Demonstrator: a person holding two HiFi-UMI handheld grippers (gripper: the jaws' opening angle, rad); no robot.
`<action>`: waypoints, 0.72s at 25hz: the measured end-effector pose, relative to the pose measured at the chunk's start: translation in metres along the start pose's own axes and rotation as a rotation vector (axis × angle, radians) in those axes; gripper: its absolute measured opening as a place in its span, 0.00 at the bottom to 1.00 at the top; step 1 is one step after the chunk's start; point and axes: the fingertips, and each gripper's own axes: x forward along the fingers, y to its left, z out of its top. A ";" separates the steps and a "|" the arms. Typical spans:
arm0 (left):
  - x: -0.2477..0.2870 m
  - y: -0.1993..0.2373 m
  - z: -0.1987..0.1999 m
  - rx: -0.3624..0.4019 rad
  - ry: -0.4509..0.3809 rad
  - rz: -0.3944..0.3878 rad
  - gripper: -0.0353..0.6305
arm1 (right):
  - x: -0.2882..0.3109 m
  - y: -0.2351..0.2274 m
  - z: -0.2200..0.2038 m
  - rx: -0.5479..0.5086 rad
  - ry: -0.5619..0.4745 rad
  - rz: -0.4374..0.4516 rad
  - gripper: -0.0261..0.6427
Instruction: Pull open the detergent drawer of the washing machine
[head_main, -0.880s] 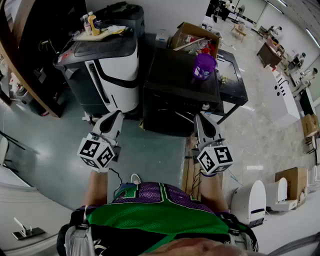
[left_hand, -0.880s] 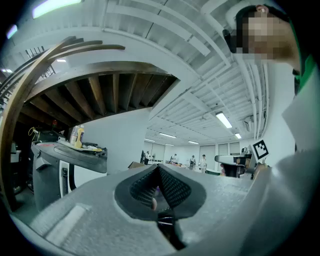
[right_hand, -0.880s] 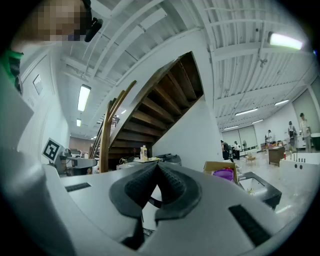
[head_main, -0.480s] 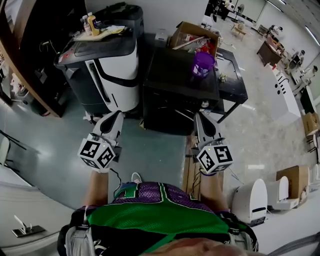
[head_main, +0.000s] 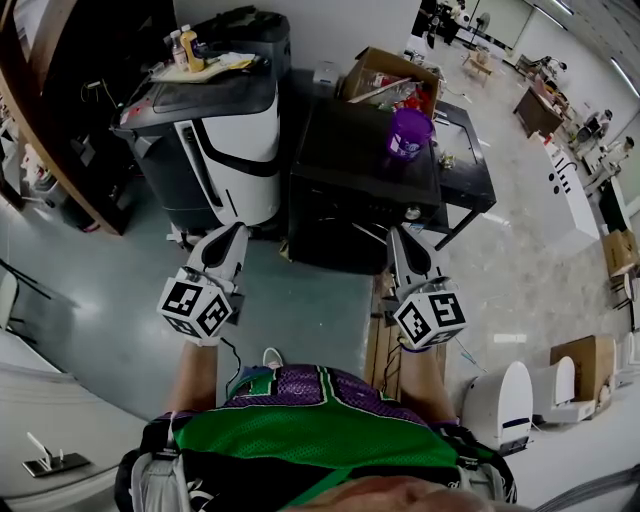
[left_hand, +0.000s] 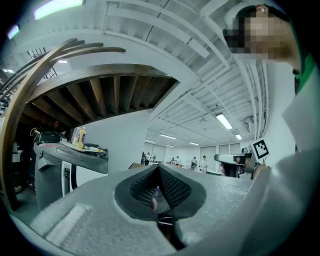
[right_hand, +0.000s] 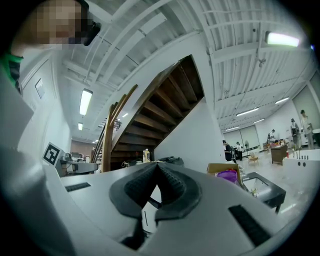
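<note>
a: where is the washing machine, and the drawer?

b: the washing machine (head_main: 365, 165) is the black box in the middle of the head view, with its dark front turned to the person. a purple container (head_main: 408, 133) stands on its top, near the right back corner. the front is too dark, so i cannot tell where the detergent drawer is.

a: and the two grippers?

b: the left gripper (head_main: 236, 228) is held level, in front of the left edge of the machine, near a white and black machine (head_main: 215, 140) that stands beside it. the right gripper (head_main: 398, 232) points at the right front corner, close to it. both seem a little apart from the front.

a: are the fingers apart?

b: no. in the left gripper view the two jaws meet at the tips, with nothing between them. in the right gripper view it is the same: jaws together, holding nothing.
</note>
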 end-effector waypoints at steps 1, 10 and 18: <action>0.000 0.003 0.000 -0.003 0.000 0.001 0.08 | 0.003 0.002 -0.001 -0.001 0.003 0.003 0.04; -0.003 0.042 -0.004 -0.023 -0.009 0.015 0.08 | 0.044 0.028 -0.006 0.006 -0.006 0.053 0.04; -0.009 0.093 0.000 -0.021 -0.015 0.023 0.08 | 0.096 0.059 -0.013 -0.015 -0.005 0.069 0.04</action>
